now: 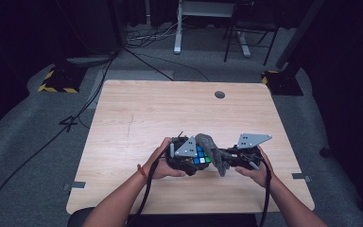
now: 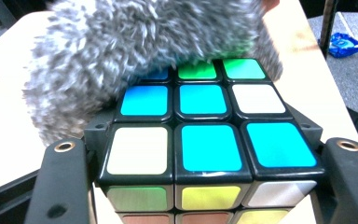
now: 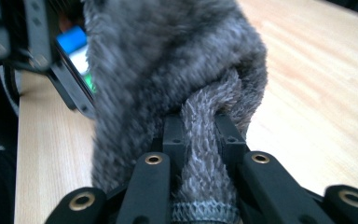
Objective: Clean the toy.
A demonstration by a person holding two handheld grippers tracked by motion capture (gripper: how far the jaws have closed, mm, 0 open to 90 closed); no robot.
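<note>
Dark room, grey carpet, cables trailing across the floor, a pale wooden worktop [image 1: 137, 113] in the middle with a round grommet [image 1: 220, 94] near its far edge. No containers anywhere on the worktop.

Near the front edge, between two hands: a colour-tiled puzzle cube [image 1: 200, 156], gripped by the left gripper [image 1: 189, 156]. In the left gripper view, black fingers [image 2: 60, 186] clamped on the cube [image 2: 205, 140] from both sides, pads pressed against its lower flanks. Top face turned toward that camera: mostly cyan-blue tiles, two white, green along the far row; the front face below with green, yellow and silver-white tiles. No long axis to speak of, being a cube; held square to the fingers, one face up, one face toward the person.

Draped over the cube's far side and right edge: a fuzzy grey cloth [image 1: 212, 149], shaggy pile, part of it blurred in the left gripper view [image 2: 135, 56]. Pinched by the right gripper [image 1: 227, 156], whose fingers [image 3: 175, 135] stand closed on a twisted rope-like fold of the cloth [image 3: 205, 154]. From that fold, cloth running away from the right gripper toward the cube, long axis roughly left to right across the worktop in the high view, loose end hanging down toward the surface.

Grey three-cornered plates on both grippers, cables trailing back toward the person's forearms.
</note>
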